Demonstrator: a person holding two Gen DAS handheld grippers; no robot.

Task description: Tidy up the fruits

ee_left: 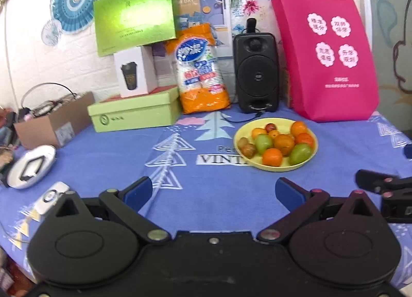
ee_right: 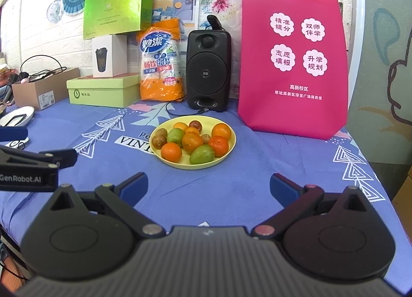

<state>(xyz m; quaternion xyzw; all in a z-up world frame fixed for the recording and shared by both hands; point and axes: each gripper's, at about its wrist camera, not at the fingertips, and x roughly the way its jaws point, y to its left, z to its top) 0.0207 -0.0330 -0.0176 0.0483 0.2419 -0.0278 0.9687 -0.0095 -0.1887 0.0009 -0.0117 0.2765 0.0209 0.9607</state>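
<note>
A yellow plate [ee_left: 306, 161] holds several fruits: oranges [ee_left: 272, 157], green fruits [ee_left: 300, 153] and small brown-red ones [ee_left: 248, 149]. It also shows in the right wrist view [ee_right: 229, 152], with oranges [ee_right: 171, 152] and green fruits [ee_right: 202, 154]. My left gripper [ee_left: 213, 194] is open and empty, low over the blue tablecloth, short of the plate and to its left. My right gripper [ee_right: 208, 187] is open and empty, in front of the plate. The right gripper shows at the right edge of the left wrist view [ee_left: 386, 188]. The left gripper shows at the left edge of the right wrist view [ee_right: 38, 160].
Along the back stand a pink bag [ee_left: 327, 47], a black speaker [ee_left: 256, 75], an orange pack of paper cups [ee_left: 199, 70], green boxes [ee_left: 134, 114] and a cardboard box [ee_left: 51, 124]. A white dish [ee_left: 32, 163] lies at the left. The table's right edge drops off [ee_right: 373, 168].
</note>
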